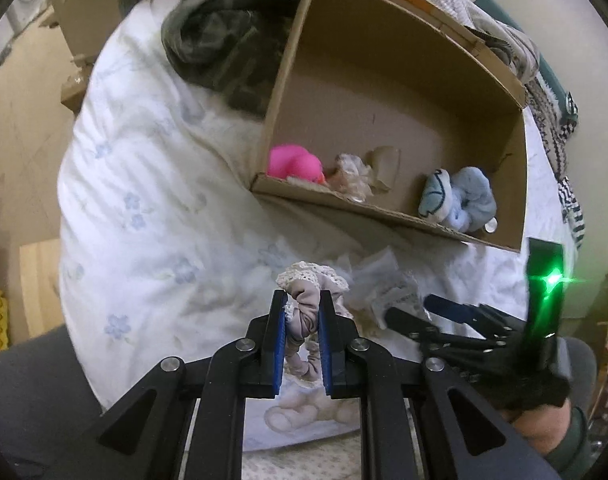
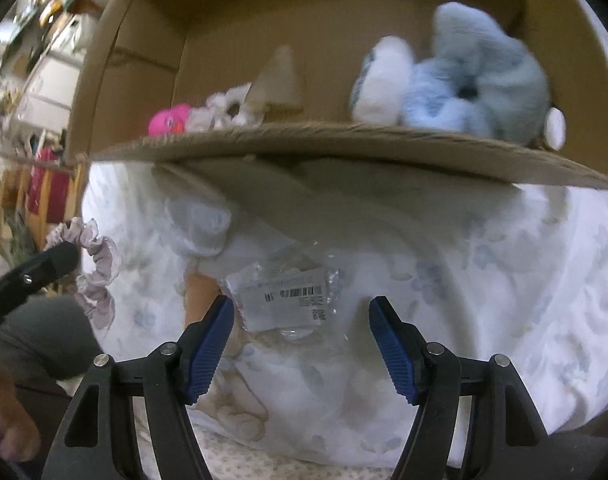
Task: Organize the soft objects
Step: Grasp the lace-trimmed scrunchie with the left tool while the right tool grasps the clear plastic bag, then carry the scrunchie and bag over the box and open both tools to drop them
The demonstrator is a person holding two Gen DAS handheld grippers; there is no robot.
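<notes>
My left gripper is shut on a beige scrunchie with lace trim, held above the white floral quilt; the scrunchie also shows in the right wrist view. My right gripper is open over a clear plastic packet with a barcode label that lies on the quilt; the packet shows in the left wrist view. The cardboard box ahead holds a pink plush toy, a cream lace scrunchie and a blue fluffy scrunchie with a small plush.
A dark camouflage garment lies behind the box's left wall. Patterned knitted cloth lies along the box's right side. Cardboard boxes and wooden floor are off the quilt's left edge. A grey cushion is at the near left.
</notes>
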